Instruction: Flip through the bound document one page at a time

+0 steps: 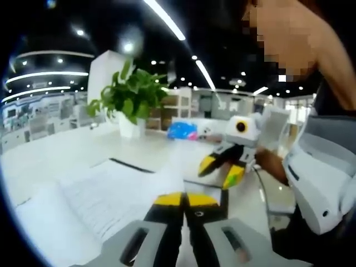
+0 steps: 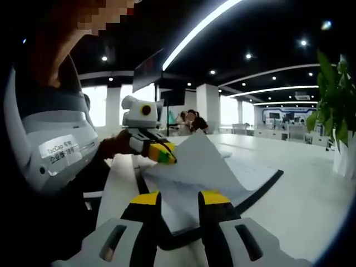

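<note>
The bound document (image 1: 105, 194) lies open on the white table (image 1: 67, 150), its black spine (image 1: 130, 165) along the far side. My left gripper (image 1: 184, 200) has its yellow-tipped jaws pressed together; in the right gripper view it (image 2: 161, 153) pinches the near corner of one page (image 2: 197, 161), which rises off the stack in a peak. My right gripper (image 2: 179, 198) stands open just short of that lifted page with nothing between its jaws. In the left gripper view it (image 1: 221, 171) hovers over the document's right edge, jaws apart.
A potted green plant (image 1: 130, 94) (image 2: 334, 94) stands on the table beyond the document. A person's grey-white jacket (image 1: 322, 172) (image 2: 50, 144) sits close on one side. Some blue items (image 1: 181, 130) lie further back. A dark monitor (image 2: 147, 69) hangs behind.
</note>
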A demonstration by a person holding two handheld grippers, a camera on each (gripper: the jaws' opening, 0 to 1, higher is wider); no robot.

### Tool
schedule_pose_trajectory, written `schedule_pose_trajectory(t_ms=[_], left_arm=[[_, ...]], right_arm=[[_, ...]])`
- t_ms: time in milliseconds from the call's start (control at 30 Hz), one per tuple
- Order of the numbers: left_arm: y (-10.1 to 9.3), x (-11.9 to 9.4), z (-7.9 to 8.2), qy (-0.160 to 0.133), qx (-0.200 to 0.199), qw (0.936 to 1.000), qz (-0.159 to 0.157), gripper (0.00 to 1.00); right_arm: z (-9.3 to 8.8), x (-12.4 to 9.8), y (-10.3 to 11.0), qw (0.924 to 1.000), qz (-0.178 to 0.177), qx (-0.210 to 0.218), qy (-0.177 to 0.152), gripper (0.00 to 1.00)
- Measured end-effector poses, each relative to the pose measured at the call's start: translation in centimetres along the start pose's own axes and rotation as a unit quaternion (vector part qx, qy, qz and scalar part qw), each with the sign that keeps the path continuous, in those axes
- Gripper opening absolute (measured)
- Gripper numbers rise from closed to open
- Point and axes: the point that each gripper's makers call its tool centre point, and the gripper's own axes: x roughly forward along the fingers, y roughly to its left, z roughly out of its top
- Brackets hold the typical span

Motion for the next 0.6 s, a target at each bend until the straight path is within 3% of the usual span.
schedule_pose_trajectory(t_ms=[600], left_arm=[[0.42,-0.95,0.94,-0.017,-0.007,0.9997,0.013,0.02]], right_arm=[[0.06,-0.01,0.10,1.0000,-0.001,-0.002,-0.002,0.30]])
